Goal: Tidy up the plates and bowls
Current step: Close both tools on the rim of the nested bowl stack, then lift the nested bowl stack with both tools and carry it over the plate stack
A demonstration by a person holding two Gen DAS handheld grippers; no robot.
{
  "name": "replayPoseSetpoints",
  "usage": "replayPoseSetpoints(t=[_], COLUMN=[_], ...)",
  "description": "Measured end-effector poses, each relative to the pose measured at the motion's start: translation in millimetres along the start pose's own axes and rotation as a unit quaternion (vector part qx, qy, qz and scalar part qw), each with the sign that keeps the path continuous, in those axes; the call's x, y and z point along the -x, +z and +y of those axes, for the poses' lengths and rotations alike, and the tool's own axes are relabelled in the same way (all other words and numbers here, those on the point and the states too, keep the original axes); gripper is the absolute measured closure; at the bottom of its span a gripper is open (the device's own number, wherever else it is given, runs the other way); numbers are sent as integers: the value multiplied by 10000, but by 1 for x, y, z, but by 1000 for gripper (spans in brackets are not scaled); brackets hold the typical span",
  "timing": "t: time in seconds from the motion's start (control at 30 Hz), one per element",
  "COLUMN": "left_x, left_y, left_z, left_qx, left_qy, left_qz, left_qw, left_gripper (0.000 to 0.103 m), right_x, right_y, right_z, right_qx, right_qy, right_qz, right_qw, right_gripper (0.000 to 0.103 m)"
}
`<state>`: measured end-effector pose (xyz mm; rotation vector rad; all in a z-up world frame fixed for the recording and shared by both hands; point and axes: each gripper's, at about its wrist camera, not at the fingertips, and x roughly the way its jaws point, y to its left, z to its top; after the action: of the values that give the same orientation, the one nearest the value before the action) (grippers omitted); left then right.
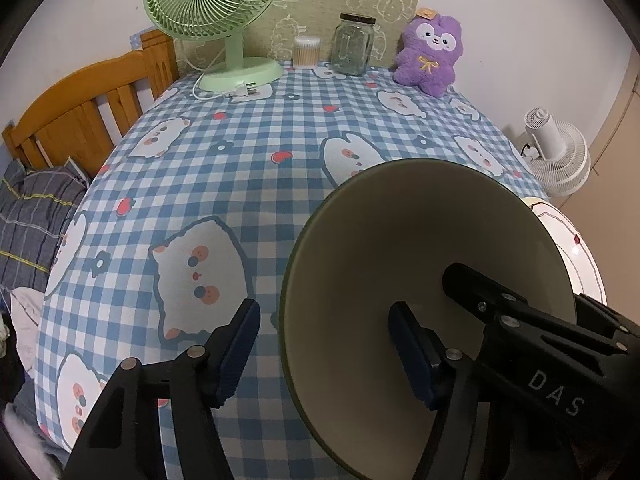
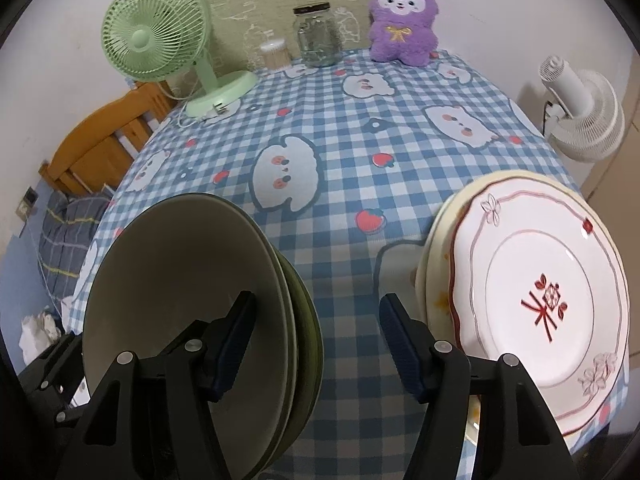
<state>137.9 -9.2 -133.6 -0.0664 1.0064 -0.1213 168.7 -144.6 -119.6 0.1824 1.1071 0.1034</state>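
Straddling the rim of a stack of olive-green ceramic plates (image 1: 400,240), both the left gripper (image 1: 324,354) and right gripper (image 2: 316,350) stand released, beside a white floral plate (image 2: 540,292).

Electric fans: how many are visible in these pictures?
2. A green plastic desk fan stands at the table's far left corner. A white floor fan stands beyond the table's right edge. Others may be hidden.
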Motion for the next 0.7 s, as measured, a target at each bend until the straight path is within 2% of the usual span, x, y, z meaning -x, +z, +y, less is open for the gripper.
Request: replayPoseSetpoints(t=[0.1, 0.17, 0.43, 0.53, 0.6, 0.7], left_x=[0, 0, 0, 2, 3, 3], left_y=[1, 1, 3, 3, 4, 3], left_z=[-3, -7, -8, -10, -12, -12], left_qx=[-9, -46, -41, -151, -263, -229], left_qy=[-53, -101, -104, -21, 49, 121], left_qz=[-22, -51, -51, -61, -83, -119], left_qw=[10000, 9999, 9999, 9999, 9996, 9996], left_gripper=[44, 56, 59, 61, 62, 62], right_x=[-2, -4, -7, -5, -2, -1], right_y=[1, 2, 3, 4, 4, 4], right_z=[-1, -1, -1, 5, 13, 21], right_qx=[-31, -50, -140, 89, 320, 516], right_qy=[24, 65, 96, 83, 71, -114], right_qz=[18, 41, 93, 84, 16, -48], right_qw=[10000, 10000, 9998, 9999, 9995, 9986], right_gripper=[37, 37, 38, 46, 60, 62])
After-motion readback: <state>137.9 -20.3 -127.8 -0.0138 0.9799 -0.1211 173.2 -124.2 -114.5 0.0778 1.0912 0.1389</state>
